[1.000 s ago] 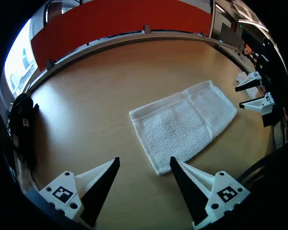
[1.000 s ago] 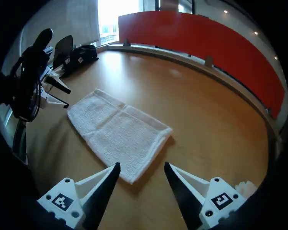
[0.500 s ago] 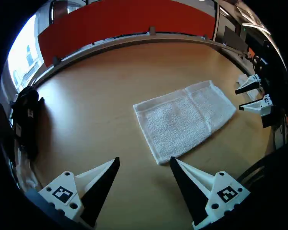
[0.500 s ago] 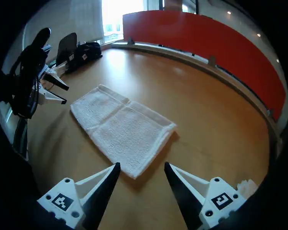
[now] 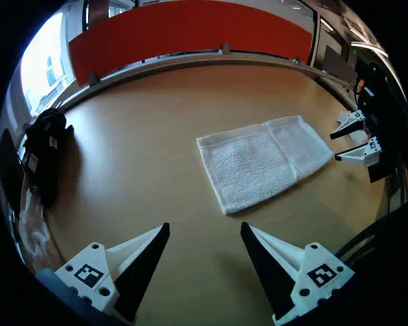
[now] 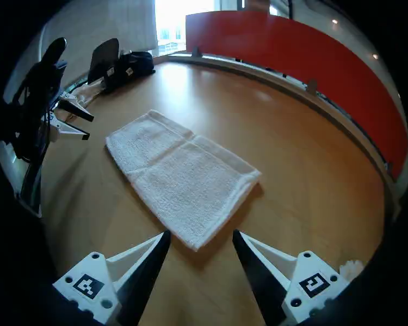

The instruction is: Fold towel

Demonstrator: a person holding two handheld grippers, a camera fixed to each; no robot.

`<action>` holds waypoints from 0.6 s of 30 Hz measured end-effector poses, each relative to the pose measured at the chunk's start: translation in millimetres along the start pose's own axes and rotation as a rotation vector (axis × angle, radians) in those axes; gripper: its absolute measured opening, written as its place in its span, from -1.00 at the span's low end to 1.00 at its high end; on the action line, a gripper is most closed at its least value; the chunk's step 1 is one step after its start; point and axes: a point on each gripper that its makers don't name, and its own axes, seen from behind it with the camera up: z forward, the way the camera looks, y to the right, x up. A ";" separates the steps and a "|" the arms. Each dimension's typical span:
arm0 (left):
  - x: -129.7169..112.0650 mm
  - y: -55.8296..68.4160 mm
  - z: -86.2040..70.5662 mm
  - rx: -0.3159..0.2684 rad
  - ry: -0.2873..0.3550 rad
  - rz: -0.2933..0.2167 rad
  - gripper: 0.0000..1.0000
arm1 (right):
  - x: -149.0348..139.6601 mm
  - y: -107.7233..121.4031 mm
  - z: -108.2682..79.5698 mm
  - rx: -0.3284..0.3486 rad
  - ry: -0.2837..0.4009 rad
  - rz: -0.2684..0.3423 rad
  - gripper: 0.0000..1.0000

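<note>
Left tool [image 5: 204,224] spread, both fingers wide apart above bare tabletop [image 5: 138,141], pinching nothing. Right tool [image 6: 201,232] likewise spread and empty, held over the near corner of the towel [image 6: 179,176]; corner seen between the two fingertips (pressed by neither).

Towel white, terry, folded to an oblong, lying flat near the middle of the tabletop, with a band line across it about midway.

Left gripper view: towel [image 5: 264,160] ahead and to the right of the right-hand finger, apart from it. Right tool [image 5: 334,148] at the far right edge, fingers parted, tips pointing toward the towel's far short end and near it.

Right gripper view: left tool [image 6: 90,129] at the left edge, fingers parted, tips near the towel's far short end, not touching.

Red panel [image 5: 193,27] standing along the tabletop's far edge. Black bag [image 5: 43,157] at a corner of the tabletop by the window [image 5: 41,81], well apart from the towel.
</note>
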 end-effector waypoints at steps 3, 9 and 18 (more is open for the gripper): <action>-3.7 -0.2 -4.6 0.006 0.017 -0.023 0.94 | -1.2 -0.2 1.7 0.007 -0.007 -0.014 0.75; -11.7 -2.4 -13.9 0.027 0.042 -0.059 0.94 | -3.3 0.1 4.6 0.017 -0.022 -0.037 0.72; -25.0 -7.7 -24.7 0.059 0.065 -0.099 0.94 | -8.1 -4.8 5.9 0.047 -0.049 -0.064 0.39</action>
